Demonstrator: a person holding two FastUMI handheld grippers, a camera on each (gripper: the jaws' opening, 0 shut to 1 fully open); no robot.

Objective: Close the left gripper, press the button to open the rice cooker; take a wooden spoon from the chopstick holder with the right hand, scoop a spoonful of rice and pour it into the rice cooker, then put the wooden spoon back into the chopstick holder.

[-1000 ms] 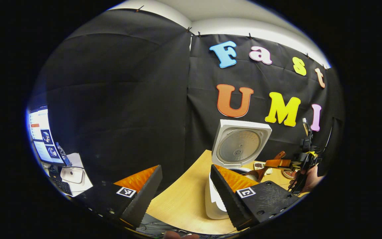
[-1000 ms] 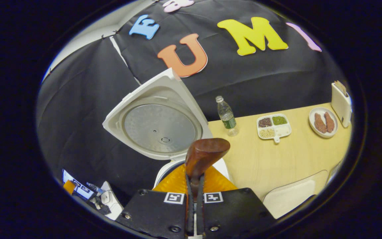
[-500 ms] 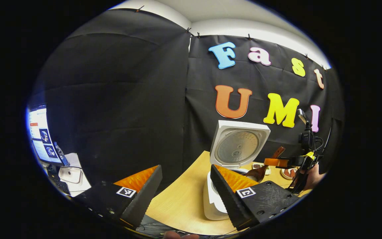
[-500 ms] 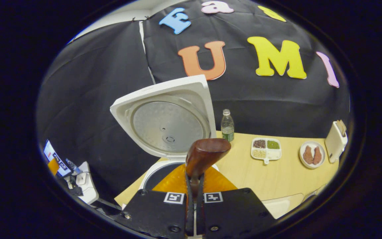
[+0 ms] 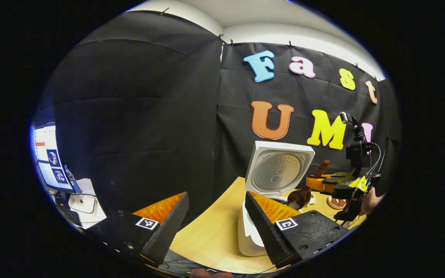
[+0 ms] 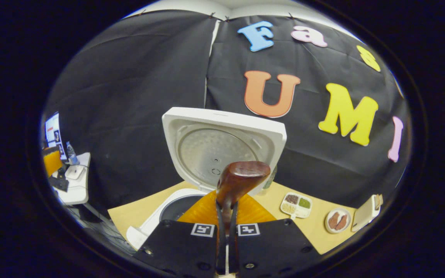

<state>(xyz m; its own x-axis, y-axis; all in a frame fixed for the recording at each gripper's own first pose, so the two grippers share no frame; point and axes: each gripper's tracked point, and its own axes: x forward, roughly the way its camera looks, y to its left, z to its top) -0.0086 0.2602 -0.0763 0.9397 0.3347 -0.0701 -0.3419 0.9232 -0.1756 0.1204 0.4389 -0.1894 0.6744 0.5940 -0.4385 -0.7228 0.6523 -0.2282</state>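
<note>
The right gripper has been raised and tipped back over the last second, so that in the right gripper view the white rice cooker with its upright open lid has dropped lower and the dark inner pot now lies below and left of the dark brown wooden spoon. In the left gripper view the spoon has been lifted away from the pot's rim and is carried above it, bowl end lowest. By this the pour is judged done or nearly done, leaving the return to the chopstick holder; whether rice remains in the spoon cannot be told.

The right jaws are drawn narrow, clamped on the spoon's handle from both sides. The left gripper is held back beside the cooker over the pale wooden surface, its jaws spread wide and nothing between them or touched by them.
</note>
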